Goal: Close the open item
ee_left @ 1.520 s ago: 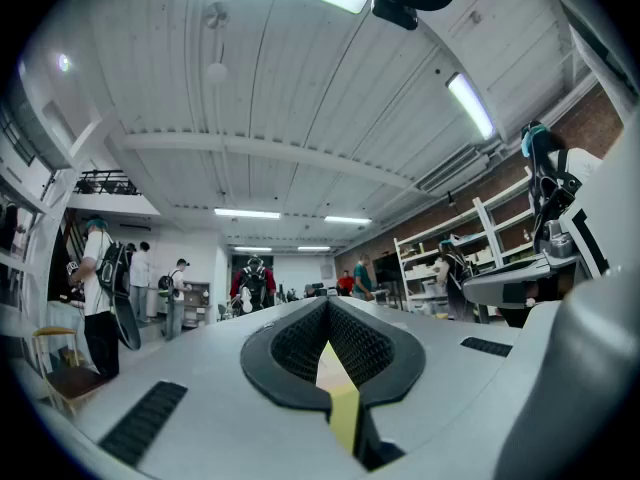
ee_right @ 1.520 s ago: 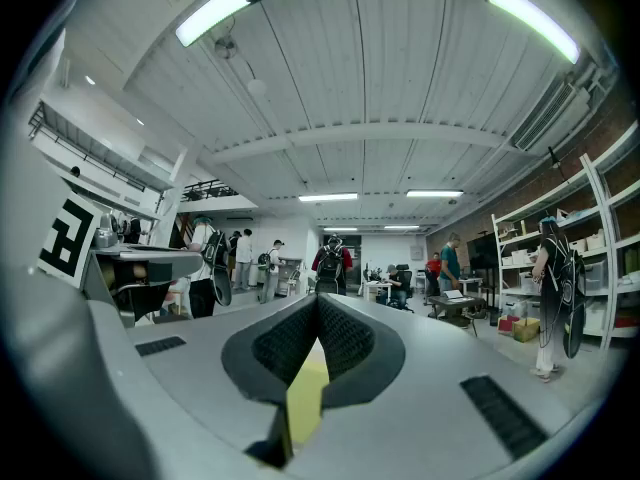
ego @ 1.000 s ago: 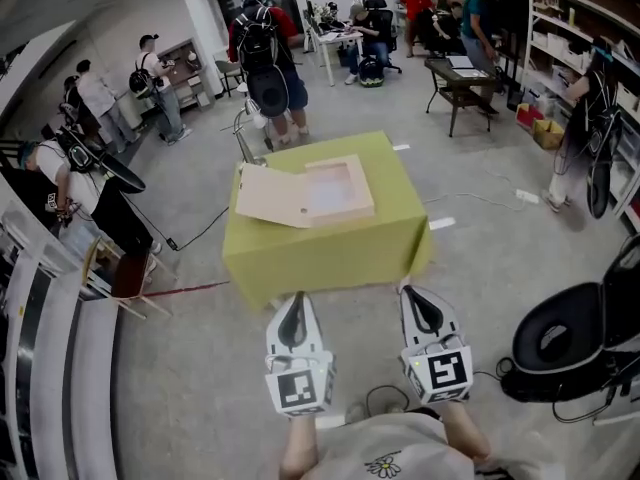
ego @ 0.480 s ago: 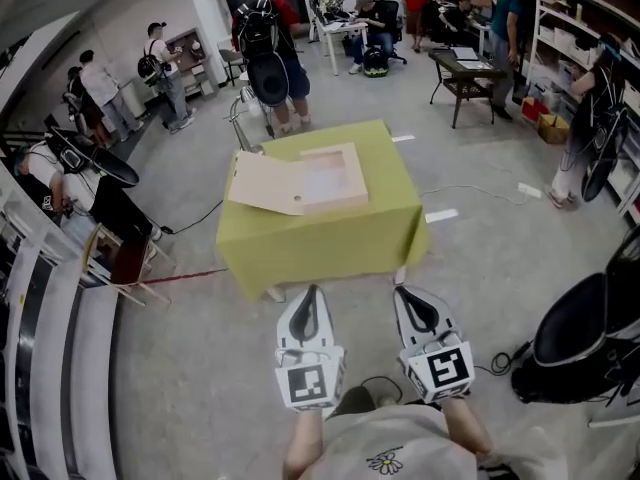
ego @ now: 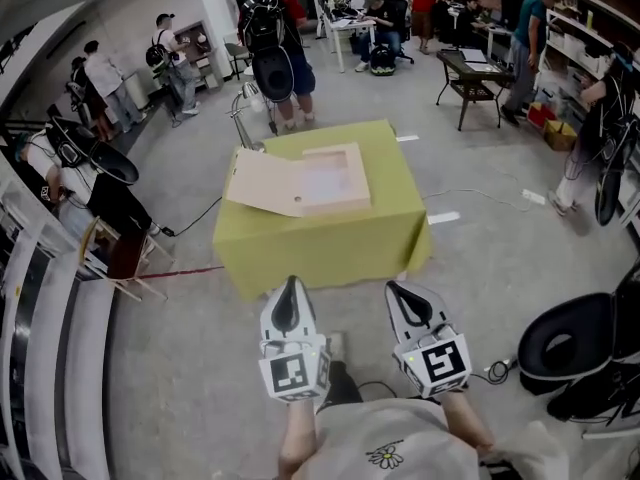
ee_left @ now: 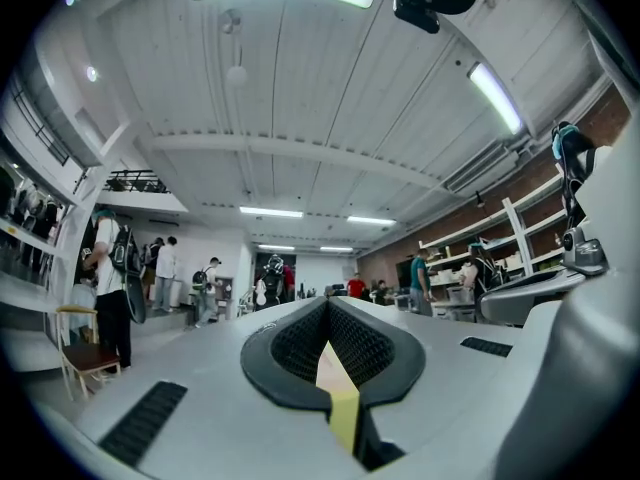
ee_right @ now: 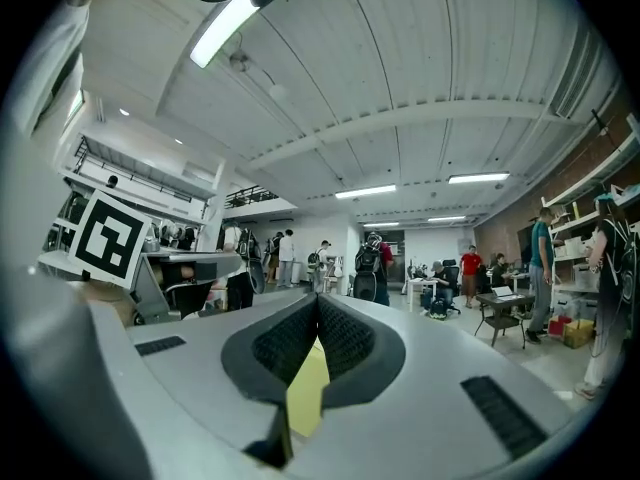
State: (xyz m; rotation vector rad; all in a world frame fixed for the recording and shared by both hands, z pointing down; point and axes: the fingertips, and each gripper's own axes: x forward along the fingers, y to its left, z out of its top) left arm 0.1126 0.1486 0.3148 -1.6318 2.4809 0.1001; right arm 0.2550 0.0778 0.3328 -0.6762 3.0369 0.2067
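A flat pale wooden box (ego: 335,180) lies on a table draped in yellow-green cloth (ego: 330,243), with its lid (ego: 262,184) folded out flat to the left. In the head view my left gripper (ego: 290,286) and right gripper (ego: 394,290) hover side by side over the floor, just short of the table's near edge and touching nothing. Both point at the table. In the left gripper view the left gripper (ee_left: 327,308) has its jaws together at the tips, with only cloth showing through the slit. The right gripper (ee_right: 318,300) looks the same in the right gripper view.
A person with a backpack (ego: 272,48) stands just behind the table, and more people are at desks (ego: 470,73) further back. A wooden chair (ego: 120,263) stands at the left. A black round seat (ego: 565,343) and floor cables (ego: 490,371) are at the right.
Both grippers have drifted slightly left and a little lower in the head view, still just short of the table. Their jaws look the same. The box has not moved.
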